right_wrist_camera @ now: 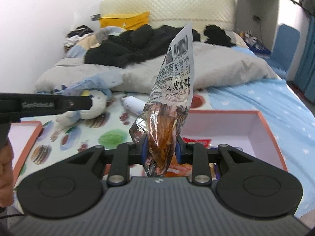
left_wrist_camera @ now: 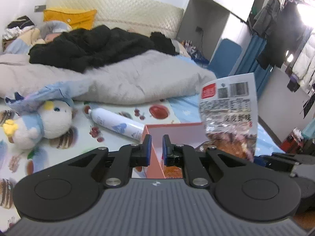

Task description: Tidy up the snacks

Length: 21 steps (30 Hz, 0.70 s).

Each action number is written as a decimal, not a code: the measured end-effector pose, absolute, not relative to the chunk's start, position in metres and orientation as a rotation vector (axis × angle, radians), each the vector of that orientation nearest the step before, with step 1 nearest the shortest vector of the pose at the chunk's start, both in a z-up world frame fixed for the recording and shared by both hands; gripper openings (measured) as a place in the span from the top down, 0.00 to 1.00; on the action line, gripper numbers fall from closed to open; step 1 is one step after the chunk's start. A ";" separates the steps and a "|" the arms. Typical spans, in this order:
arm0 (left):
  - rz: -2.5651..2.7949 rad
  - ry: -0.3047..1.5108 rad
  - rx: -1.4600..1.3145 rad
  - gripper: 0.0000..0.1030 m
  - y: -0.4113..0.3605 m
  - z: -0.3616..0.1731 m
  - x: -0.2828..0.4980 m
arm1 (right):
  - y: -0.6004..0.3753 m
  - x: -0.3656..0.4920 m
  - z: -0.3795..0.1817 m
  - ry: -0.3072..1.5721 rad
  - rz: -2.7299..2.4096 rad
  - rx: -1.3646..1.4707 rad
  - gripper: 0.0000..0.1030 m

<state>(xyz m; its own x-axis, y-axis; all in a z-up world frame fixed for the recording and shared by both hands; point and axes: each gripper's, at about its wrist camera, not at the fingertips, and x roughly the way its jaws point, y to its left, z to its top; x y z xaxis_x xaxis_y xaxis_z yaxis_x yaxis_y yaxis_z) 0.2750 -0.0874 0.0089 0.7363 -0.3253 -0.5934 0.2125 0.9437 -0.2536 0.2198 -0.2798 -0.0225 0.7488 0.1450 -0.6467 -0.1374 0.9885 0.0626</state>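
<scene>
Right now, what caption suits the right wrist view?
Right gripper clamps a crinkly shrimp-flavour snack bag above an orange-rimmed cardboard box on the bed.

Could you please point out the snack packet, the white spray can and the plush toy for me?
snack packet (right_wrist_camera: 173, 90): right wrist view, on its printed upper half, above the right gripper (right_wrist_camera: 160, 147).
white spray can (left_wrist_camera: 116, 123): left wrist view, mid-body.
plush toy (left_wrist_camera: 54, 118): left wrist view, on its white head.

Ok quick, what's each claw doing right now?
Left gripper: open a little, holding nothing, poised at the pink box wall.
Right gripper: shut on the shrimp snack bag.
</scene>
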 end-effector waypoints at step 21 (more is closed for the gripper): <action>-0.371 1.057 -0.044 0.27 -0.094 -0.169 0.316 | -0.335 0.255 -0.099 0.870 0.051 0.093 0.71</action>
